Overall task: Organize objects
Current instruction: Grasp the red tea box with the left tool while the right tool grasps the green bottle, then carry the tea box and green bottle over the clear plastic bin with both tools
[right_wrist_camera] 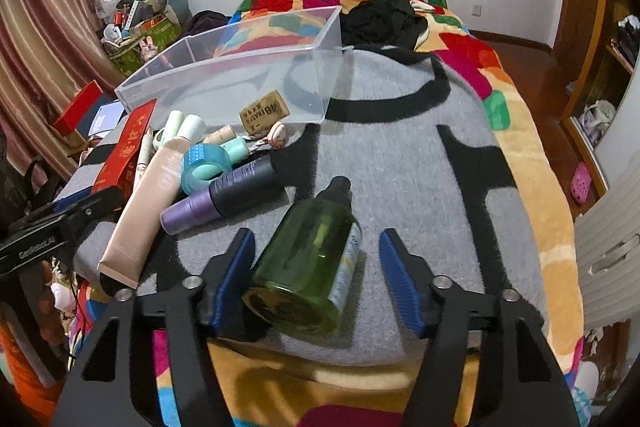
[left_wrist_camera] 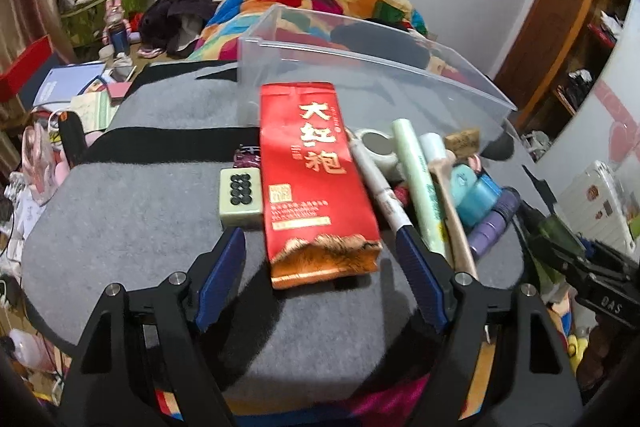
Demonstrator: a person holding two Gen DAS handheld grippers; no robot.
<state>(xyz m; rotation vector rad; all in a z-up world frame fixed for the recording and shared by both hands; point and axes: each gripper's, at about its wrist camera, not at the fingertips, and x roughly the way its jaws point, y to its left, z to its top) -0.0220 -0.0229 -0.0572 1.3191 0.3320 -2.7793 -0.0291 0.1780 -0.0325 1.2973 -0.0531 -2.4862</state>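
Observation:
A red tea packet lies on the grey mat between the open jaws of my left gripper; nothing is gripped. A green mahjong tile lies left of the packet. A green glass bottle lies on its side between the open jaws of my right gripper, near the left finger. A clear plastic bin stands behind the pile; it also shows in the right wrist view. The pile holds a purple bottle, a beige tube, and a blue tape roll.
A cork-like block, pens and small tubes lie by the bin. The mat lies on a bed with a colourful quilt. Cluttered floor and boxes sit to the left. A wooden wardrobe stands at right.

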